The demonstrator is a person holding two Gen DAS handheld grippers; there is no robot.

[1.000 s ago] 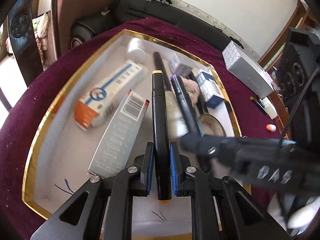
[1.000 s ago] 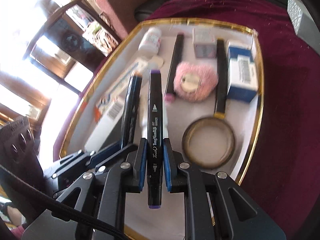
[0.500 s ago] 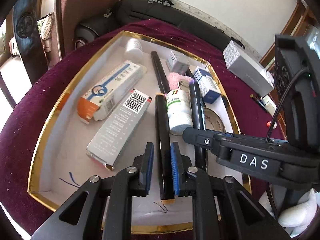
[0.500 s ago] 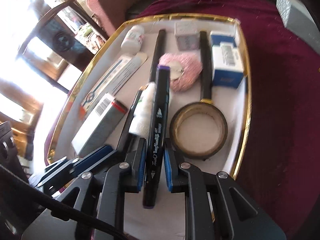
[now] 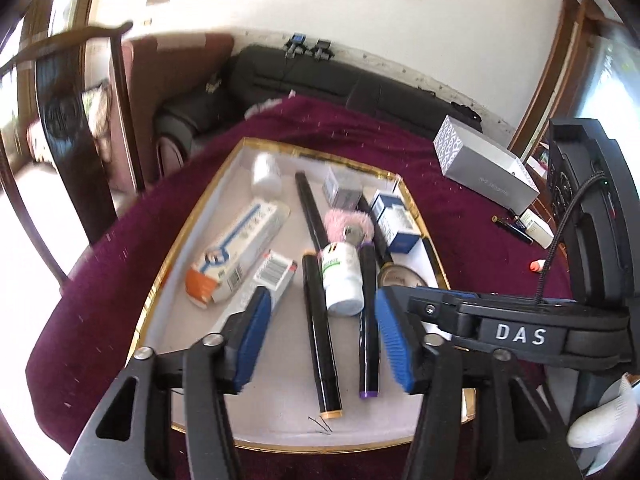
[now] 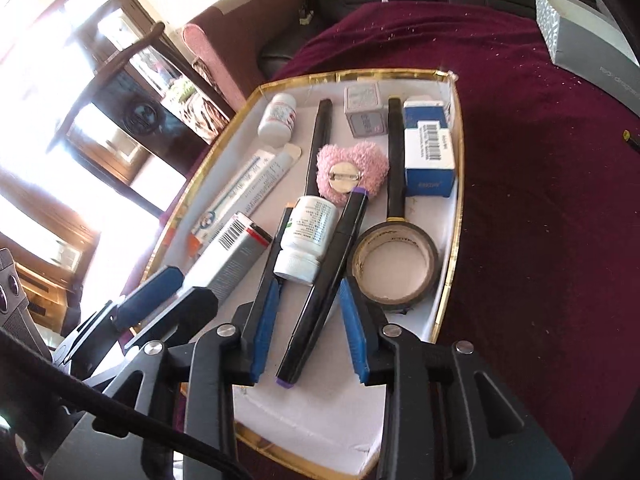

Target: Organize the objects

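A white tray with a gold rim lies on the maroon cloth. My left gripper hangs over its near end, jaws opening wide. The black marker with the orange tip lies loose on the tray floor between them, touching neither pad. My right gripper is also opening, and the purple-tipped marker rests in the tray between its blue pads, free of both. A white pill bottle lies between the two markers.
The tray also holds a toothpaste box, a grey barcode box, a pink fuzzy heart, a tape roll, a blue box, two more black markers and a small bottle. A grey carton sits on the cloth at the right.
Both grippers have let go of their markers, which now lie in the tray on either side of the white bottle. Both have opened and lifted back from the tray.
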